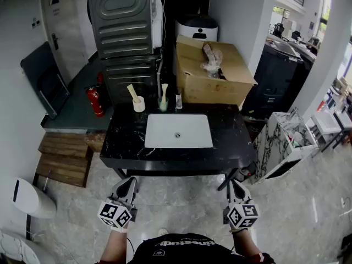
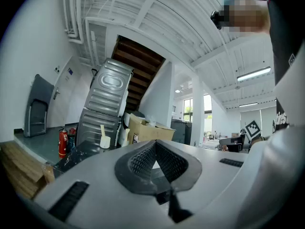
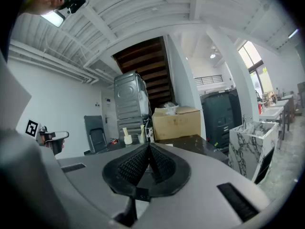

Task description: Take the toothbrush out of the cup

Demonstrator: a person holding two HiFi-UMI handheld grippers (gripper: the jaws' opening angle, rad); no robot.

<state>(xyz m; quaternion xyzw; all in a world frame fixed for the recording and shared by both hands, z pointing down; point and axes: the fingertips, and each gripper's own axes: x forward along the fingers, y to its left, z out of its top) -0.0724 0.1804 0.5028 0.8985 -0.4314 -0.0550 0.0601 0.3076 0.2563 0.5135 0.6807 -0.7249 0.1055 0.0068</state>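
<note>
At the back of the black marble counter (image 1: 126,147) stands a white cup (image 1: 139,105) with a pale toothbrush (image 1: 132,92) leaning in it. A second, greenish cup (image 1: 163,104) beside it holds another pale brush (image 1: 164,89). Both cups also show far off in the left gripper view, white cup (image 2: 105,141), and in the right gripper view, white cup (image 3: 127,139). My left gripper (image 1: 127,181) and right gripper (image 1: 235,183) hang in front of the counter's near edge, well short of the cups. Both are shut with nothing between the jaws, left (image 2: 154,144), right (image 3: 149,147).
A white sink (image 1: 178,131) is set in the counter's middle, and a small bottle (image 1: 178,102) stands behind it. Behind are a cardboard box (image 1: 212,73), a grey metal cabinet (image 1: 124,21) and a red fire extinguisher (image 1: 95,101). Wooden pallets (image 1: 65,157) lie left; a marble-patterned unit (image 1: 280,142) stands right.
</note>
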